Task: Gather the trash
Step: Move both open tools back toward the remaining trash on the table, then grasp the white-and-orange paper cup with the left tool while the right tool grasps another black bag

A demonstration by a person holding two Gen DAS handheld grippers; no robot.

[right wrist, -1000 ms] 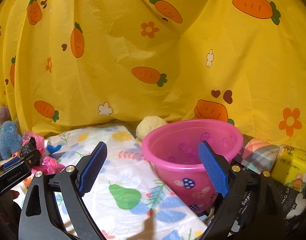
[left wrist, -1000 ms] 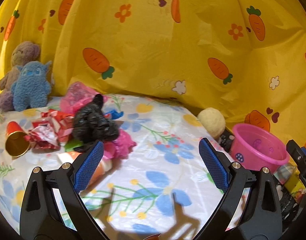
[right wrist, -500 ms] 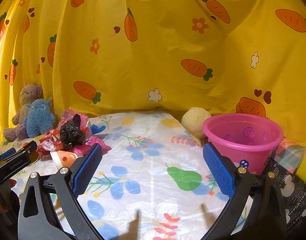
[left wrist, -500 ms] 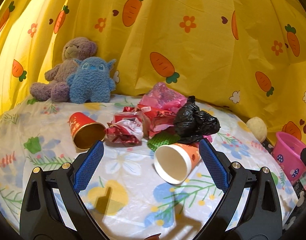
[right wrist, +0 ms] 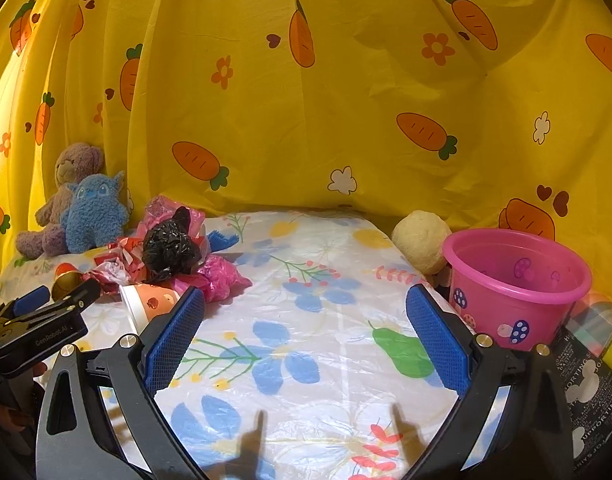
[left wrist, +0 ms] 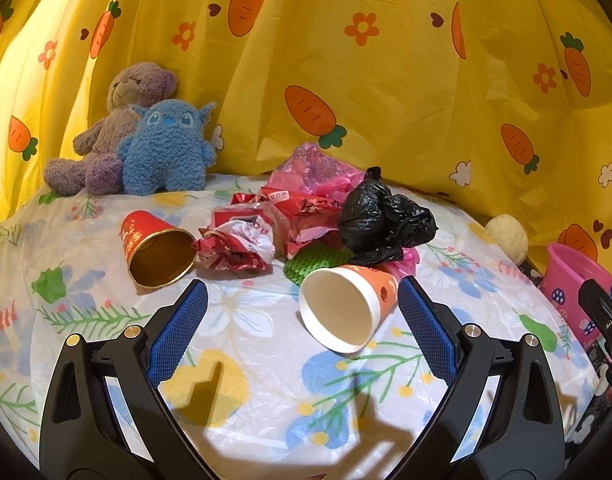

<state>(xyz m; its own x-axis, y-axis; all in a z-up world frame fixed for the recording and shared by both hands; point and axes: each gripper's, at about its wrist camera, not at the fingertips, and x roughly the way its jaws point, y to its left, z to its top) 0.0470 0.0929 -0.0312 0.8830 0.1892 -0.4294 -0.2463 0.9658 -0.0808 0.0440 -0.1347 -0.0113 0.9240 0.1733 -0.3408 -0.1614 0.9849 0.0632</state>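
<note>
The left hand-held gripper [left wrist: 302,320] has swung off the pink bucket [left wrist: 577,280] and closed in on the trash pile; its jaws are spread wide and empty. From the left wrist, the orange paper cup [left wrist: 347,306] lies on its side just ahead, between the fingertips and nearer the right one, mouth toward the camera, long axis running away. From the right wrist, the right hand-held gripper [right wrist: 306,332] hangs wide open and empty over bare worktop [right wrist: 306,264], with the cup [right wrist: 146,300] far left, so the left is nearer.
</note>
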